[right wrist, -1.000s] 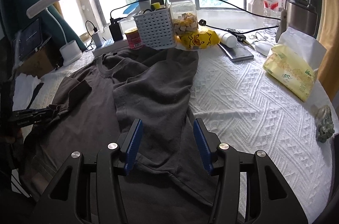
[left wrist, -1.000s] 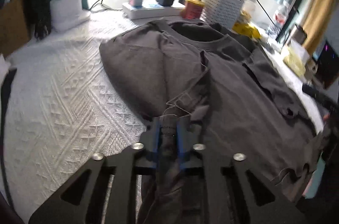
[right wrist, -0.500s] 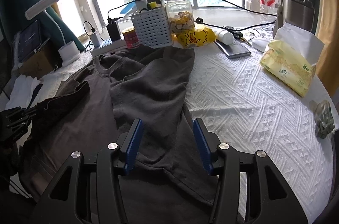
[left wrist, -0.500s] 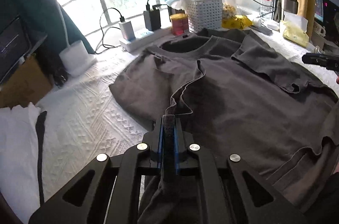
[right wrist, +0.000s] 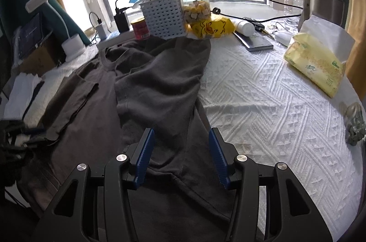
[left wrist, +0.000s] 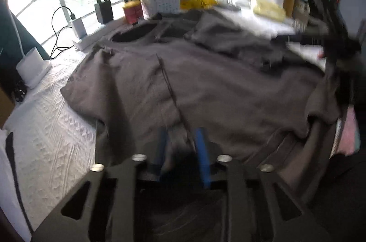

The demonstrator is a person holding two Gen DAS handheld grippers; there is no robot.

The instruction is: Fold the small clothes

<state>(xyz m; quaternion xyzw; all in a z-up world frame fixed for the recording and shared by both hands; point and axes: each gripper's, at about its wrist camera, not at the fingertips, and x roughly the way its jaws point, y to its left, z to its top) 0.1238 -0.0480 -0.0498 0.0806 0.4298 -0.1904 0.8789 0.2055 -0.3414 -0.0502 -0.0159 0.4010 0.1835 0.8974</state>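
One grey shirt (right wrist: 160,81); left fingers (left wrist: 164,145) opening around cloth, right fingers (right wrist: 146,150) apart, empty.

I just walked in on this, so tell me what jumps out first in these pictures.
A dark grey T-shirt sprawls across the white quilted table cover, both sides folded inward. The left gripper is opening over a fold of it, and the right gripper hangs open above its hem. A yellow tissue pack sits at right.

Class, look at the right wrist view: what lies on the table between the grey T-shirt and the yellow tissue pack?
Only bare white tablecloth lies between the T-shirt and the tissue pack, shown in the right wrist view.
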